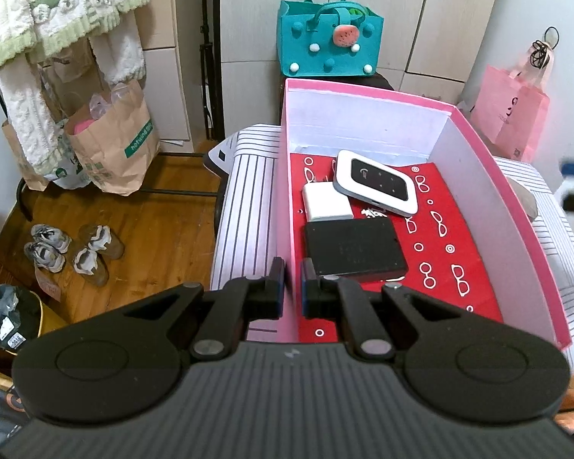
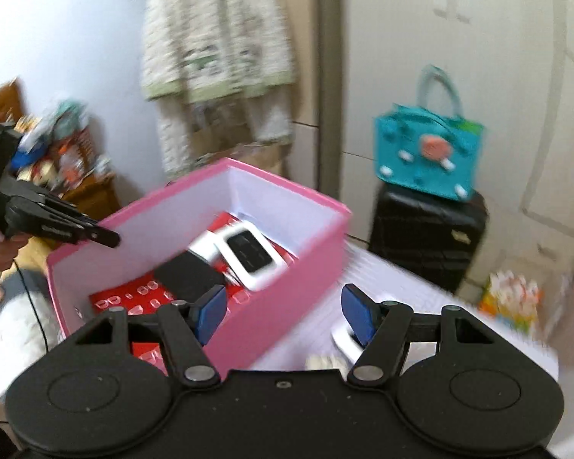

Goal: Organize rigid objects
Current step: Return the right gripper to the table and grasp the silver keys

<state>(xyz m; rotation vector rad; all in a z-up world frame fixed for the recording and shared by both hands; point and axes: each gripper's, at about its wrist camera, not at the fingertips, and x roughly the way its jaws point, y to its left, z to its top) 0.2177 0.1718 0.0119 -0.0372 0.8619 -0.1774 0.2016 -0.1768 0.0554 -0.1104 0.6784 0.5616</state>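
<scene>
A pink box (image 1: 367, 93) with white inner walls and a red patterned floor stands on the striped table (image 1: 248, 206). Inside lie a white pocket router (image 1: 376, 181), a white charger (image 1: 325, 202) and a flat black device (image 1: 353, 248). My left gripper (image 1: 292, 283) is shut on the box's near left wall. In the right wrist view, blurred by motion, the pink box (image 2: 287, 260), router (image 2: 248, 256) and black device (image 2: 189, 275) show. My right gripper (image 2: 285, 313) is open and empty, above the box's right wall and the table. A pale object (image 2: 344, 338) lies under its right finger.
A teal felt bag (image 1: 330, 44) sits on a black suitcase (image 2: 426, 237) behind the table. A pink bag (image 1: 510, 118) stands at the right. Paper bags (image 1: 111, 145) and shoes (image 1: 72, 248) are on the wooden floor at the left, under hanging garments (image 1: 53, 11).
</scene>
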